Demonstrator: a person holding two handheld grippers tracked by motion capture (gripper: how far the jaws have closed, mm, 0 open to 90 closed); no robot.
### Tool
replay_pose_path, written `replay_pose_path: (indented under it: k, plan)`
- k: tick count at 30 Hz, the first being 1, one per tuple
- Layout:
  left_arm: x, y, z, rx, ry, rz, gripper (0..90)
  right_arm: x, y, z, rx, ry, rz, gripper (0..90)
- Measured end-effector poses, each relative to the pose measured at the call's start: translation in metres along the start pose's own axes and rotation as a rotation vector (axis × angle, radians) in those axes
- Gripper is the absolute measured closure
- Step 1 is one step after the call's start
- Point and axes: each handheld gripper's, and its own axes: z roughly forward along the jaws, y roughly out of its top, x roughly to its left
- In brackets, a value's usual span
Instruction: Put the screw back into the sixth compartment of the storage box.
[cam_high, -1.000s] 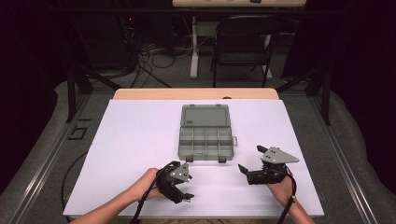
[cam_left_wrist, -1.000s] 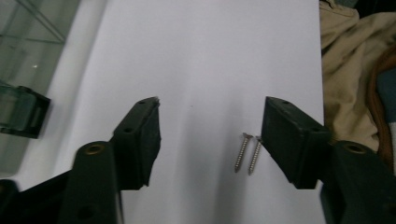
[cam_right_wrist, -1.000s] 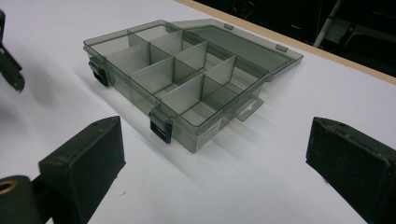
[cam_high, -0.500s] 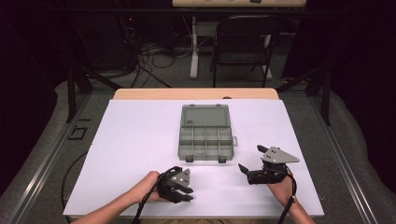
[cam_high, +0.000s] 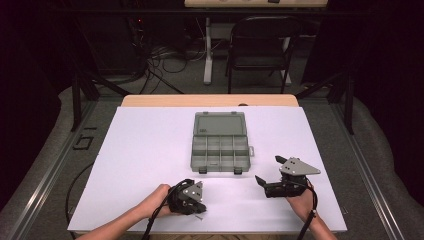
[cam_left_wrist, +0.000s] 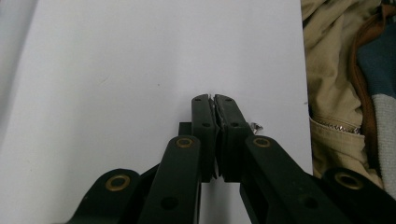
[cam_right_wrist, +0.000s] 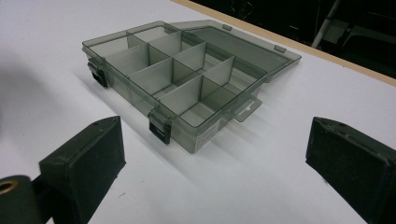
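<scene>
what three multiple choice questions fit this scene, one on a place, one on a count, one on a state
1. Where does the grey compartment box stand?
A. near the middle of the white table
B. on the chair behind the table
C. on the floor

2. How many black latches are on its front wall?
A. one
B. two
C. four

3. What state is its lid in?
A. shut and latched
B. open, lying flat behind the box
C. taken off and stood on edge

Key:
1 A, the box sits mid-way across the table.
2 B, two latches show on the front.
3 B, the lid lies folded back and the compartments are uncovered.
</scene>
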Motion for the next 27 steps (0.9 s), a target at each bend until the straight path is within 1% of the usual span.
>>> replay_pose_path:
  k: [1, 3, 4, 5, 7, 9, 15, 19, 21, 27]
  plan:
    - [0.001, 0.000, -0.001, 0.003, -0.004, -0.002, 87.7, 0.000, 0.000, 0.000, -0.001, -0.001, 0.001, 3.6]
    - [0.001, 0.000, 0.000, -0.002, 0.000, -0.007, 87.7, 0.000, 0.000, 0.000, -0.001, 0.000, -0.001, 3.6]
    - [0.001, 0.001, -0.001, 0.007, 0.007, -0.005, 87.7, 0.000, 0.000, 0.000, -0.002, 0.000, -0.001, 3.6]
    - [0.002, 0.000, 0.000, -0.007, 0.006, -0.009, 87.7, 0.000, 0.000, 0.000, -0.002, -0.001, 0.000, 3.6]
    - [0.002, 0.001, -0.002, 0.000, 0.011, -0.013, 87.7, 0.000, 0.000, 0.000, 0.001, 0.002, -0.001, 3.6]
    - [0.004, 0.000, -0.003, -0.013, 0.011, -0.017, 87.7, 0.000, 0.000, 0.000, -0.003, -0.003, -0.003, 3.6]
    - [0.009, 0.001, -0.008, -0.029, 0.030, -0.029, 87.7, -0.001, 0.000, 0.000, -0.003, -0.003, -0.005, 3.6]
    - [0.014, 0.005, -0.014, -0.041, 0.053, -0.029, 87.7, -0.001, 0.000, 0.000, -0.001, -0.002, 0.002, 3.6]
    - [0.016, 0.006, -0.018, -0.044, 0.055, -0.032, 87.7, -0.001, 0.000, -0.001, -0.004, -0.006, -0.003, 3.6]
    - [0.024, 0.011, -0.024, -0.065, 0.080, -0.036, 87.7, -0.002, 0.000, -0.001, -0.004, -0.009, -0.001, 3.6]
